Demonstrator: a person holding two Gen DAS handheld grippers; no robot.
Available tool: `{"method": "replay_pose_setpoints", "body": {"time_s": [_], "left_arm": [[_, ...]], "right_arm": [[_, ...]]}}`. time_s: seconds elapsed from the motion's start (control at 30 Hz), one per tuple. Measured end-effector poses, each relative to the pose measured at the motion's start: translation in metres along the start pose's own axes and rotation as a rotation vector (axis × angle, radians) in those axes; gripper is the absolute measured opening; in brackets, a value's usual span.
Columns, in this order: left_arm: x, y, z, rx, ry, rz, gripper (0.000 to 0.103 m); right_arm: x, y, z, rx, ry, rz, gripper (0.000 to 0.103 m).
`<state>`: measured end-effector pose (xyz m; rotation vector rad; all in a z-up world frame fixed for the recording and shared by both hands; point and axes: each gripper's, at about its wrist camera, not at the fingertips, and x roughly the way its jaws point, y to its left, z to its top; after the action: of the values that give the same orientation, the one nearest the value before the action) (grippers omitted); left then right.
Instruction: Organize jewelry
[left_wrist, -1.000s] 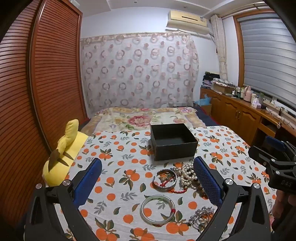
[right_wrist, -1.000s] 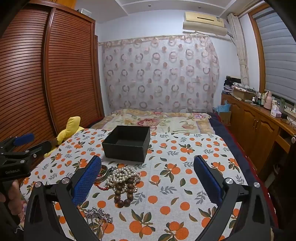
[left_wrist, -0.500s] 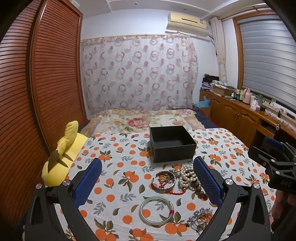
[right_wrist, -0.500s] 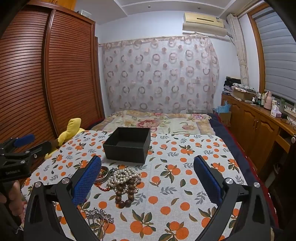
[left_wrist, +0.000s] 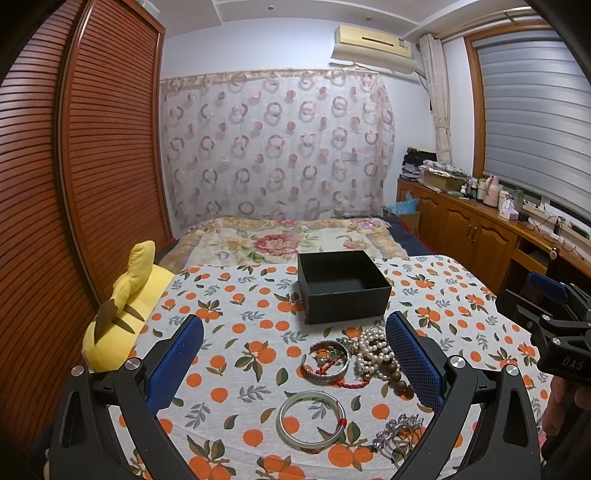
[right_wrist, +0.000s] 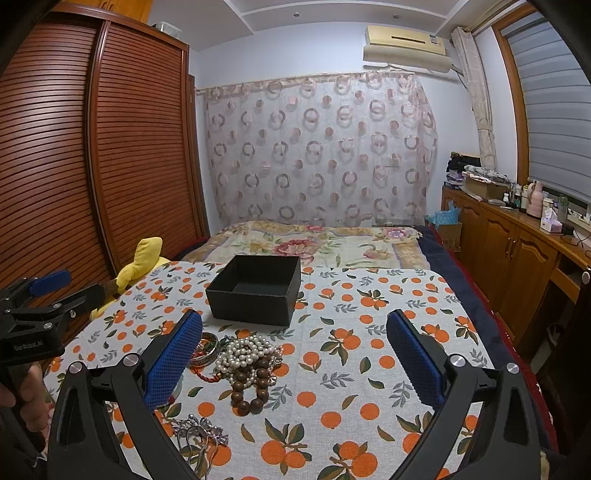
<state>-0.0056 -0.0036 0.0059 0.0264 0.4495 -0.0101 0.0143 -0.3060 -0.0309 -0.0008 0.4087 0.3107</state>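
A home bedroom: a bed (left_wrist: 295, 240) with floral cover, louvred wardrobe doors (left_wrist: 107, 155), patterned curtain (right_wrist: 317, 151), wall air conditioner (right_wrist: 406, 44), and what look like toiletries on a low cabinet (left_wrist: 491, 229).

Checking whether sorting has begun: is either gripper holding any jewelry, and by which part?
Nothing is held. The left gripper and right gripper are both open, above the jewelry.

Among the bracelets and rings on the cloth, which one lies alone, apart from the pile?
The pale green bangle with a small red thread. It lies by itself on the cloth, nearer the camera than the pile of pearls, wooden beads and metal bangles.
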Motion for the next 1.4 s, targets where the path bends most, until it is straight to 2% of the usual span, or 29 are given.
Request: {"method": "replay_pose_setpoints", "body": {"time_s": [1.4], "left_arm": [[-0.0003, -0.0032, 0.0017, 0.000, -0.005, -0.001, 0.095]], "right_arm": [[-0.0045, 0.0004, 0.0010, 0.005, -0.008, 0.005, 0.101]]}}
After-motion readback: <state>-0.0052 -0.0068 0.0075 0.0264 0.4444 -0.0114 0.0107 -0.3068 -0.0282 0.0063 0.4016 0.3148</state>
